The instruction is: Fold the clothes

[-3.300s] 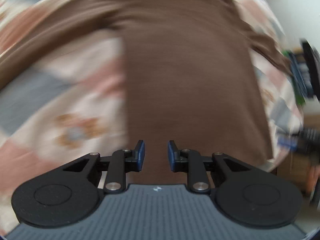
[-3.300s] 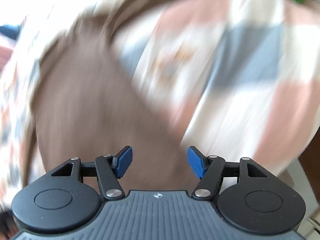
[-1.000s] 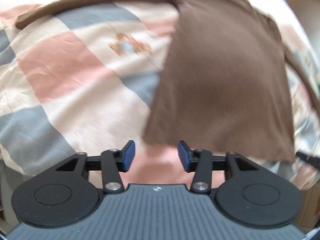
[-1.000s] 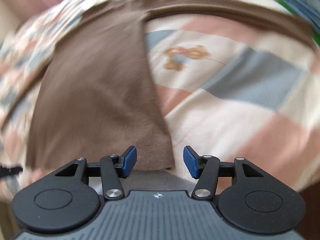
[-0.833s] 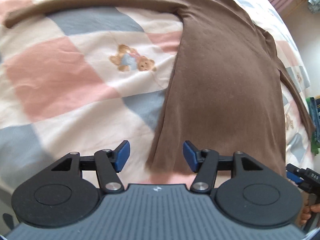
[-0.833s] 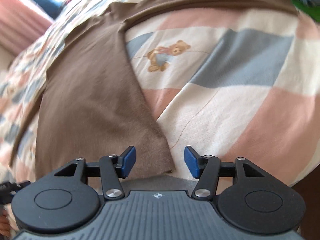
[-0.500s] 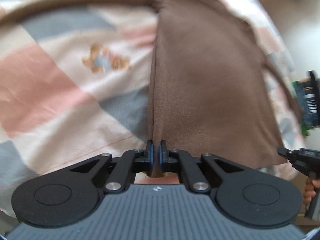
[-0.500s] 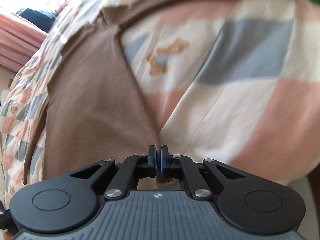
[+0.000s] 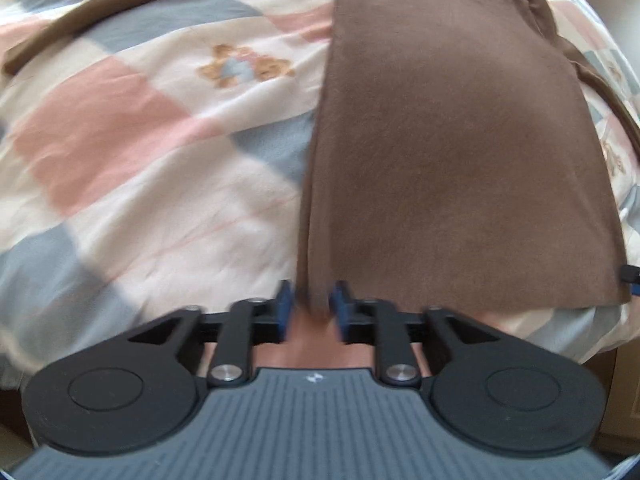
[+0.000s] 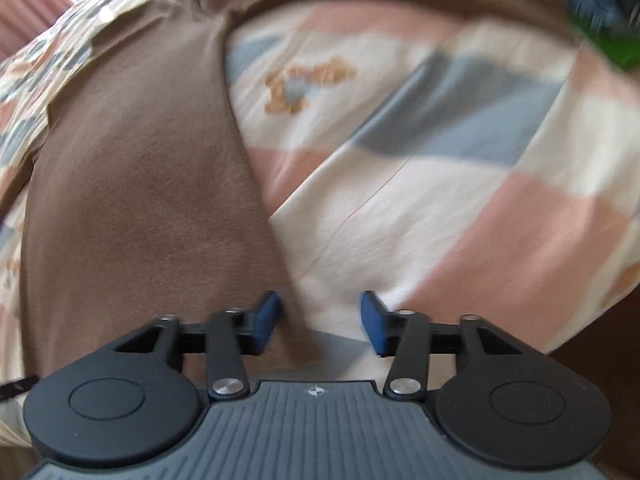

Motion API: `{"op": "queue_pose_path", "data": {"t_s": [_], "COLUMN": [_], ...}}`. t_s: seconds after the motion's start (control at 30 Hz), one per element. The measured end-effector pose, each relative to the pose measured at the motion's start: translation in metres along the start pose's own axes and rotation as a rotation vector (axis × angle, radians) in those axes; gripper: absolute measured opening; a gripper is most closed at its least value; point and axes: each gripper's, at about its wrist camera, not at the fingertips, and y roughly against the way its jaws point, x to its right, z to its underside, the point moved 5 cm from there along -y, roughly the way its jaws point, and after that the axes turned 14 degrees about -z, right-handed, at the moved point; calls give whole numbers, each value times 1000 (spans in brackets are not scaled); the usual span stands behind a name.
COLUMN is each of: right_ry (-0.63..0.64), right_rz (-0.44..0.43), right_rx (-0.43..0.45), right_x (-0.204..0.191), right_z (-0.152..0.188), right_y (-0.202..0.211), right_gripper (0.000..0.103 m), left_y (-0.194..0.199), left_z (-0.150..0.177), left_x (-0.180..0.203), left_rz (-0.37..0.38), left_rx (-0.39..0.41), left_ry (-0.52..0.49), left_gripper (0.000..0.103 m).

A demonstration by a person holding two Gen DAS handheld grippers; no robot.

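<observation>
- A bed (image 9: 120, 152) with a checked quilt in pink, grey-blue and cream serves as the folding surface; a teddy-bear motif (image 9: 244, 66) sits on one cream square.
- A brown long-sleeved top (image 9: 452, 140) lies flat on the quilt, body smoothed and sleeves stretched out sideways, probably so they can be folded in next.
- The left tool (image 9: 311, 310) sits at the top's near left hem corner, jaws parted with the cloth edge between them, apparently loose rather than pinched.
- The right tool (image 10: 318, 320) is released, jaws wide, at the near right hem corner (image 10: 296, 320).
- No readable writing shows; only a small moulded emblem marks each tool body.
</observation>
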Motion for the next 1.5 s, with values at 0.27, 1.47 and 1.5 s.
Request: {"op": "queue_pose_path", "data": {"t_s": [0.27, 1.47, 1.5], "right_ry": [3, 889, 890], "right_rz": [-124, -401, -388], "right_rx": [4, -69, -110], "right_x": [28, -321, -323], "right_z": [25, -421, -421], "right_y": [52, -280, -291], "right_gripper": [51, 42, 42], "left_y": [68, -98, -101], "left_z": [35, -473, -473], "left_x": [-13, 88, 87], "left_rz": [-65, 215, 227], "left_rx": [62, 344, 339], "left_ry": [76, -376, -373], "left_gripper": [23, 39, 39]}}
